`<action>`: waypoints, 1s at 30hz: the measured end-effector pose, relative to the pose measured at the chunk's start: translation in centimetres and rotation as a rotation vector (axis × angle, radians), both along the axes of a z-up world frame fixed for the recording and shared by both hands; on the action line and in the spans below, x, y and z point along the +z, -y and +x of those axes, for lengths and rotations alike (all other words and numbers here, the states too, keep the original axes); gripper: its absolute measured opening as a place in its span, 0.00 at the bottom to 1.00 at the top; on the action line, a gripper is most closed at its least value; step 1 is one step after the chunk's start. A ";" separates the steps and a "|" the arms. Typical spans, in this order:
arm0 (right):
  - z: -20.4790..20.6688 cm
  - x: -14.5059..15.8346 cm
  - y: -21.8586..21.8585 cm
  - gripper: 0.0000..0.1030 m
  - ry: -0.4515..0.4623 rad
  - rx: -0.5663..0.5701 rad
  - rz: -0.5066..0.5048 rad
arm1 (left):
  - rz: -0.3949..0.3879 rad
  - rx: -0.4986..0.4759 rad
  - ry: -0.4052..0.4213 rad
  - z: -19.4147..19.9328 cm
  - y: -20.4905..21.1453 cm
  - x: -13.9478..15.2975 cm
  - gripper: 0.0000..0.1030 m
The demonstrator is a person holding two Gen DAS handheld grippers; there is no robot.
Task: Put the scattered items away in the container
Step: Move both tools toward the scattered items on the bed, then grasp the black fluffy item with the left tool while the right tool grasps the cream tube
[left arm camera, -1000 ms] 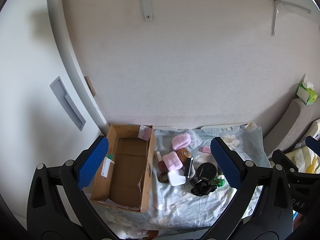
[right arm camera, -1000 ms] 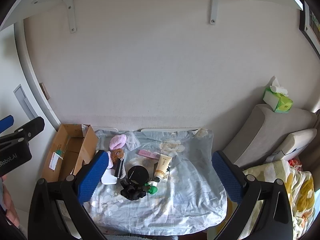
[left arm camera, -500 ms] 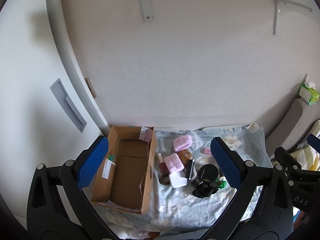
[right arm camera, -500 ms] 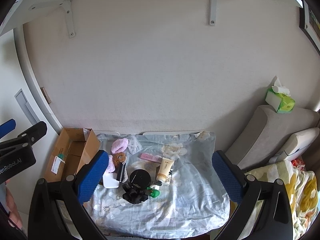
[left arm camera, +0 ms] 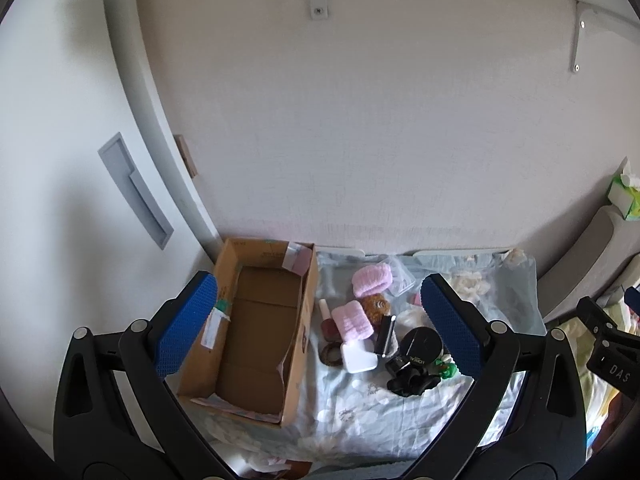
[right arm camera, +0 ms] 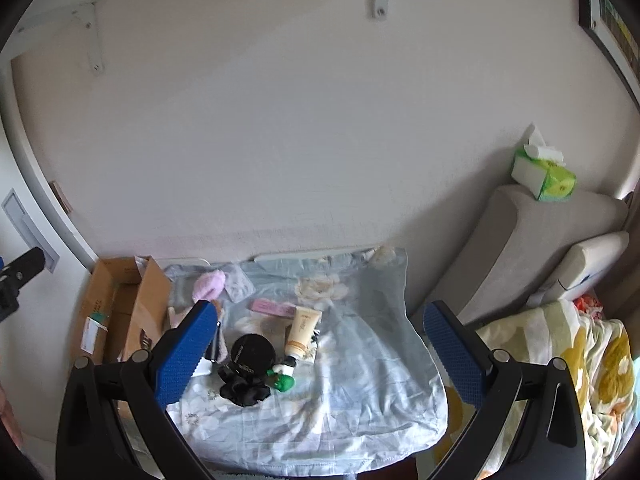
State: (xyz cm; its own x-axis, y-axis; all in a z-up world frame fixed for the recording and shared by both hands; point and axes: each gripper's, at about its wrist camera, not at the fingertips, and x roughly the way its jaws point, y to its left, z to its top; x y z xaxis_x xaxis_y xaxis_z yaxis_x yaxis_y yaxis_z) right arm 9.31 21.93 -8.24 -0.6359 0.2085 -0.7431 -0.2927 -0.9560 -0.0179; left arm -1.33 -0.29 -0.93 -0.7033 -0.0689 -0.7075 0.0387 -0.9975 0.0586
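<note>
I see the small table under its flowered blue cloth first, pushed up against the wall, which keeps everything from sliding off the far edge. At its left end sits the cardboard box, flaps up and, as far as I can see, bare inside, so nothing looks tidied yet. It stands just beside the clutter, which should keep every carry short.

My left gripper hangs well above the table, released wide and holding nothing, framing both the box and the pile. My right gripper is likewise spread and bare, high over the middle of the cloth. Neither touches anything; I judge I am choosing a first target.

The items cluster near the box: two pink fluffy rolls, one touching a small brown plush; a round black compact with a black scrunchie against its near side; a cream tube lying flat, cap toward me; a flat pink packet behind it; a white bottle; a little green toy.

The pile is tight, so I would take an outer piece first to avoid dragging its neighbours.
</note>
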 end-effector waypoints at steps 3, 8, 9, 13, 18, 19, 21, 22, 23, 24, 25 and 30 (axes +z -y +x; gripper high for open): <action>-0.1 -0.8 -1.0 1.00 0.011 0.005 -0.025 | -0.002 -0.013 -0.003 0.1 -0.4 -0.8 0.99; -0.4 -3.1 -2.9 1.00 0.051 0.009 -0.082 | -0.013 -0.058 -0.007 0.6 -1.6 -3.0 0.99; -0.5 -3.6 -3.3 1.00 0.058 0.009 -0.094 | -0.013 -0.074 0.001 0.8 -2.0 -3.8 0.99; -0.8 -6.3 -4.3 0.96 0.102 0.015 -0.111 | 0.019 -0.128 0.031 1.2 -3.0 -6.8 0.99; -1.4 -9.8 -5.1 0.93 0.167 0.044 -0.153 | -0.006 -0.181 0.040 2.2 -4.8 -10.2 0.99; -1.5 -10.5 -5.3 0.92 0.180 0.056 -0.168 | -0.005 -0.193 0.042 2.3 -5.1 -10.9 0.99; -1.8 -11.6 -5.5 0.92 0.193 0.072 -0.186 | 0.006 -0.224 0.057 2.5 -5.8 -12.8 0.99; -1.9 -12.3 -5.6 0.92 0.199 0.079 -0.197 | 0.005 -0.234 0.070 2.5 -6.0 -13.7 0.99; -2.1 -12.8 -5.6 0.92 0.202 0.086 -0.201 | 0.002 -0.246 0.085 2.5 -6.3 -14.8 0.99; -2.4 -13.4 -5.6 0.92 0.206 0.098 -0.197 | -0.003 -0.261 0.101 2.5 -6.7 -15.9 0.99; -2.6 -13.9 -5.5 0.92 0.210 0.113 -0.184 | -0.007 -0.275 0.113 2.5 -7.0 -16.9 0.99; -4.1 -16.9 -5.5 0.92 0.247 0.186 -0.187 | -0.013 -0.349 0.148 3.1 -8.2 -21.6 0.99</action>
